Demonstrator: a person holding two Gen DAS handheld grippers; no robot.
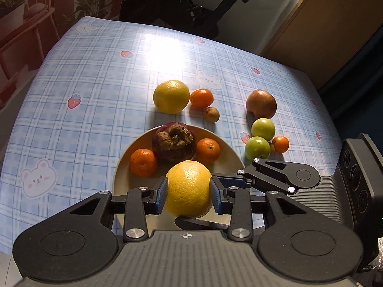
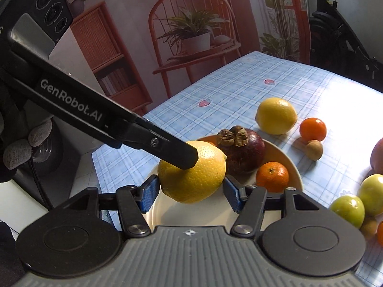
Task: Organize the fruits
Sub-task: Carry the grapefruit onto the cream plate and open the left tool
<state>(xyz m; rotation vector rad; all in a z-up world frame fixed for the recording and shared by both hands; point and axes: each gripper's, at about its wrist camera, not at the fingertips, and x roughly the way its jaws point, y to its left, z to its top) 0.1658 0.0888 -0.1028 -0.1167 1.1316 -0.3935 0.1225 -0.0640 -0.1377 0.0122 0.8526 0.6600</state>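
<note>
Yellow, pebbled skin marks the lemon (image 1: 188, 189), pinched between the pads of the left hand-held gripper (image 1: 188, 192) over the near part of the cream plate (image 1: 229, 154); its long axis runs roughly 8 to 2 o'clock in the right wrist view. The right hand-held gripper (image 2: 191, 192) brackets the same lemon, jaws wide, whether its pads touch cannot be told. Behind, at 12 o'clock, sit two tangerines and a mangosteen (image 1: 174, 142). Loose fruit lies on the counter (image 1: 95, 76) toward 1 and 2 o'clock. The left holds; a release here would seat the lemon.
</note>
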